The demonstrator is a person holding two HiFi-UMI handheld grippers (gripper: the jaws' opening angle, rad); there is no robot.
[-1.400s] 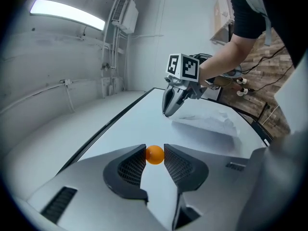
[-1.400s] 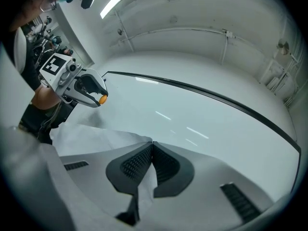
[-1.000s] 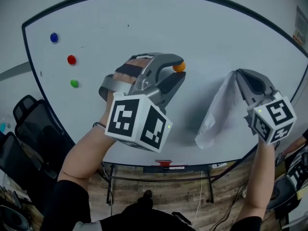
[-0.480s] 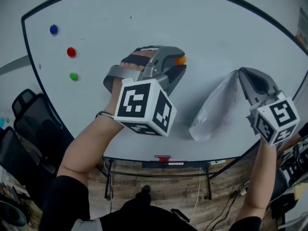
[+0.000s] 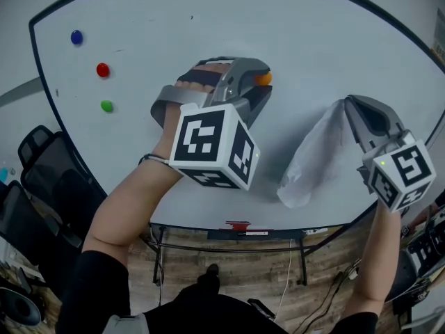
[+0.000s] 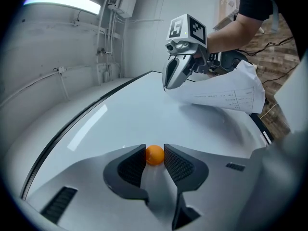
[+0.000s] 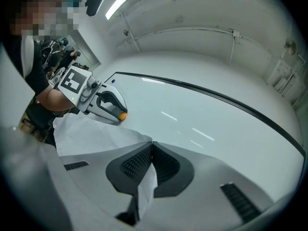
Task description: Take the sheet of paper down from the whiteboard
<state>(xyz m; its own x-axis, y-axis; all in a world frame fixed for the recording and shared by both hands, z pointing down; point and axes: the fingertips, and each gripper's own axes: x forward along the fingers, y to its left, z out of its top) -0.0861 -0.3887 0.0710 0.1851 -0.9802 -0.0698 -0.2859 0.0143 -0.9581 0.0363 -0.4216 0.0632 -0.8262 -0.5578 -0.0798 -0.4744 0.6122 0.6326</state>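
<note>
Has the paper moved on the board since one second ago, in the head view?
No, hardly. The paper keeps its lower tip at about the same gap above the board's lower rim, pinched in the right claw.

Lighting's bright and even for me here. It comes off the ceiling strip light [image 6: 62, 1] overhead on the left in the left gripper view, which lays thin streaks of glare on the whiteboard [image 7: 202, 134] and only soft grey shadows beside my left gripper [image 5: 263, 82] and the sheet of paper [image 5: 313, 152]. Everything's sharp with no motion blur, but the fisheye bows the whiteboard's frame hard and both gripper views fade to black in the corners.
</note>
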